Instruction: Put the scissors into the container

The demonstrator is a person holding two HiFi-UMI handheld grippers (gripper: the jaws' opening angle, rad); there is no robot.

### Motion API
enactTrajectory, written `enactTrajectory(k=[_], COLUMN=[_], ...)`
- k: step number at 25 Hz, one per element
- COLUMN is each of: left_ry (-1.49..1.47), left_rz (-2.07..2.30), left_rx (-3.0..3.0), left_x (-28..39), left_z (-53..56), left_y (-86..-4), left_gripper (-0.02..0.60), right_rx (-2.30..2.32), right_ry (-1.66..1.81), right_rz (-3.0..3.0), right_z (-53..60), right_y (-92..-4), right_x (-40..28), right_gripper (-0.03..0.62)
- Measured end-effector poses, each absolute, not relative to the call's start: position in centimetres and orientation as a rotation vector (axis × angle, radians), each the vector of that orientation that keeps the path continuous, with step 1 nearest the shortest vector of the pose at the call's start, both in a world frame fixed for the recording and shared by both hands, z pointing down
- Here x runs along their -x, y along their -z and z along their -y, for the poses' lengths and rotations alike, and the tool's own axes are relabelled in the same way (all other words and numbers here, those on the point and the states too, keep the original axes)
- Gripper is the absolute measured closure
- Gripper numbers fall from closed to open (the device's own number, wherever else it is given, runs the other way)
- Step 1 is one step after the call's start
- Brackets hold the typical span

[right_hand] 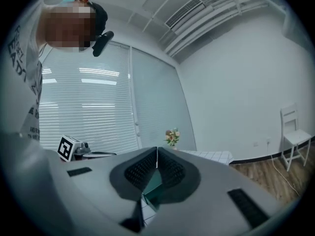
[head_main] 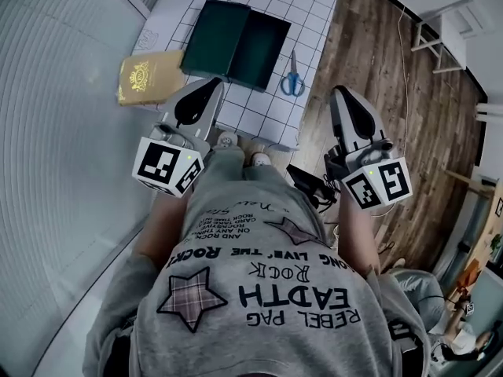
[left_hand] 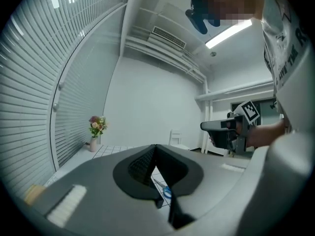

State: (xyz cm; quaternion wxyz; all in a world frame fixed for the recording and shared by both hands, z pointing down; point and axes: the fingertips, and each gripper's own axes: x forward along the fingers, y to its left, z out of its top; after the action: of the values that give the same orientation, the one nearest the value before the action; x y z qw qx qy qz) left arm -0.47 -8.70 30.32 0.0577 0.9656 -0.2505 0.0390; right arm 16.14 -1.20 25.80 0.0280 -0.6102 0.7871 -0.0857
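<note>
A table (head_main: 263, 115) with a white gridded top carries a dark green container (head_main: 236, 44) near its middle. Blue-handled scissors (head_main: 292, 78) lie just beside it toward the right edge, and a gold booklet (head_main: 149, 75) lies at the left edge. A vase of flowers (left_hand: 97, 131) stands at a far corner.

Head camera steeply down over the gridded table (head_main: 253, 105); both tool cameras level, low, toward it.

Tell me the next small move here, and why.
Probably carry the right hand-held gripper toward the blue-handled scissors and open its jaws. They are shut on nothing, the gripper hangs off the edge of the checked cloth, and the scissors lie untouched there beside the dark green container.
</note>
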Motion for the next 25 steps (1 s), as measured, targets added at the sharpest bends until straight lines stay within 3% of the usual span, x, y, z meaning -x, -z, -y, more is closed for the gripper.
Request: enactTrajectory(k=[14,25], left_ry=[-0.117,-0.135], left_rz=[0.451,0.443], left_rx=[-2.989,-2.966], left_x=[0.2,-0.4], left_z=[16.5,18.6], left_y=[-31.2,-31.7], left_gripper=[0.572,0.572], right_rx=[2.099,2.121], right_ry=[0.280,0.343], right_rz=[-2.273,-2.282], right_z=[7.3,8.8], right_y=[-27.1,-28.2], right_x=[-13.2,-13.7], right_gripper=[0.580,0.580])
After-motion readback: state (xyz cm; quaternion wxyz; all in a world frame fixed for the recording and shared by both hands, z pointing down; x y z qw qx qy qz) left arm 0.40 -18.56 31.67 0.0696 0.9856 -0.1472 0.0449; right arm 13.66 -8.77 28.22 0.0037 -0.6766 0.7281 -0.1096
